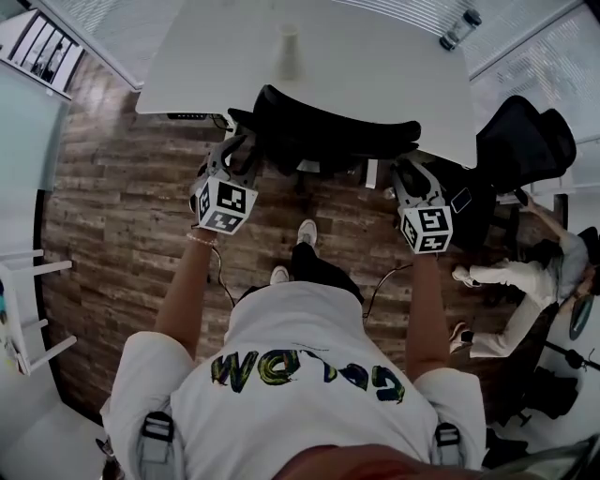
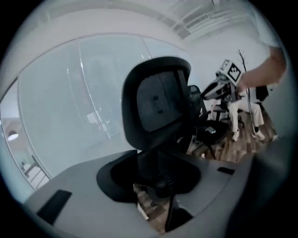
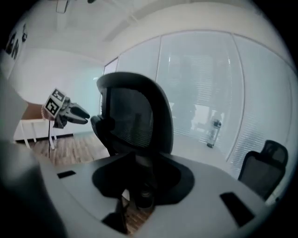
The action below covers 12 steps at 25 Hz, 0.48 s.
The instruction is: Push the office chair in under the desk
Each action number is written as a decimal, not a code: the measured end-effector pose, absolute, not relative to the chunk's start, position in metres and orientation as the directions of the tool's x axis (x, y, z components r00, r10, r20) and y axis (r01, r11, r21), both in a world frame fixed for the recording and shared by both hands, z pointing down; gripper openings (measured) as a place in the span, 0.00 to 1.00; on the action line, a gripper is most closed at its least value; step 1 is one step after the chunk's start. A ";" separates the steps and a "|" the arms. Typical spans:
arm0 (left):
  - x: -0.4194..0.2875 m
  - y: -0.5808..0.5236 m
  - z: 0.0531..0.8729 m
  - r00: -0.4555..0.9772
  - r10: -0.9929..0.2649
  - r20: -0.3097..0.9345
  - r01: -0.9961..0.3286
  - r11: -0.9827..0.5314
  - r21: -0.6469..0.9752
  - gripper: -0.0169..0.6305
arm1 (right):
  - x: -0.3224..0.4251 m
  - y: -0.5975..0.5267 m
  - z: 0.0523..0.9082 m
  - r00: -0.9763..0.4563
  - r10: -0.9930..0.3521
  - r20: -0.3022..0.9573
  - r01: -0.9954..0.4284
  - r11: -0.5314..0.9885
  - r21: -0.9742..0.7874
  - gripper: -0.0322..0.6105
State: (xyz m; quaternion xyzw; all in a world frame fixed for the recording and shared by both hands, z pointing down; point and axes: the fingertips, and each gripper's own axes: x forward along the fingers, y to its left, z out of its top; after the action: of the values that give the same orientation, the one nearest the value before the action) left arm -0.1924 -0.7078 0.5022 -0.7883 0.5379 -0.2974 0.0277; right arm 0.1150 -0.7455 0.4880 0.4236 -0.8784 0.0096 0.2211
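**A:** Starting at the left, the wooden floor (image 1: 122, 206) is seen. Over it the left hand-held gripper (image 1: 240, 150) is held out, just beside the left edge of the office chair (image 1: 323, 131).

**B:** And how are its jaws set?

**A:** Partly spread. In the left gripper view a strip of floor is seen through the gap between them. The backrest is framed just ahead and is not pinched. Whether the chair is touched cannot be told from above.

**B:** Where is the chair placed?

**A:** It is drawn up against the near edge of the white desk (image 1: 375, 56), in the middle of the head view. Its backrest is turned toward the person and flanked by the two grippers. The seat is covered by the backrest, so how far it is tucked under cannot be made out.

**B:** On the desk a cup (image 1: 289, 52) is stood near the middle, and a bottle (image 1: 459, 28) is laid toward the far right corner.

**A:** Moving right, the right hand-held gripper (image 1: 405, 171) is held just beside the chair's right edge. Its jaws are likewise partly spread. Floor is seen in the gap, and the backrest is ahead of them, ungripped.

**B:** Further right, a second black chair (image 1: 525, 141) is parked beside the desk. A seated person (image 1: 525, 281) is seen at the right edge.
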 end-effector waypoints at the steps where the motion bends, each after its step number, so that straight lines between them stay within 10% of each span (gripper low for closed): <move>1: -0.184 -0.699 0.489 0.272 -0.873 0.406 -0.856 -0.412 -0.312 0.24 | 0.109 -0.736 0.476 -0.558 -0.743 0.370 -0.754 0.640 0.148 0.24; 12: -0.123 -0.613 0.351 0.446 -0.891 0.083 -0.894 -0.438 0.092 0.06 | 0.039 -0.632 0.351 -0.665 -0.733 0.141 -0.736 0.676 0.044 0.16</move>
State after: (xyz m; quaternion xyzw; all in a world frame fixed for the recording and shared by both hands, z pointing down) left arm -0.1229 -0.6129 0.3513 -0.8480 0.5264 -0.0109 -0.0611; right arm 0.0392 -0.6320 0.3514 0.4026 -0.9124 0.0085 0.0738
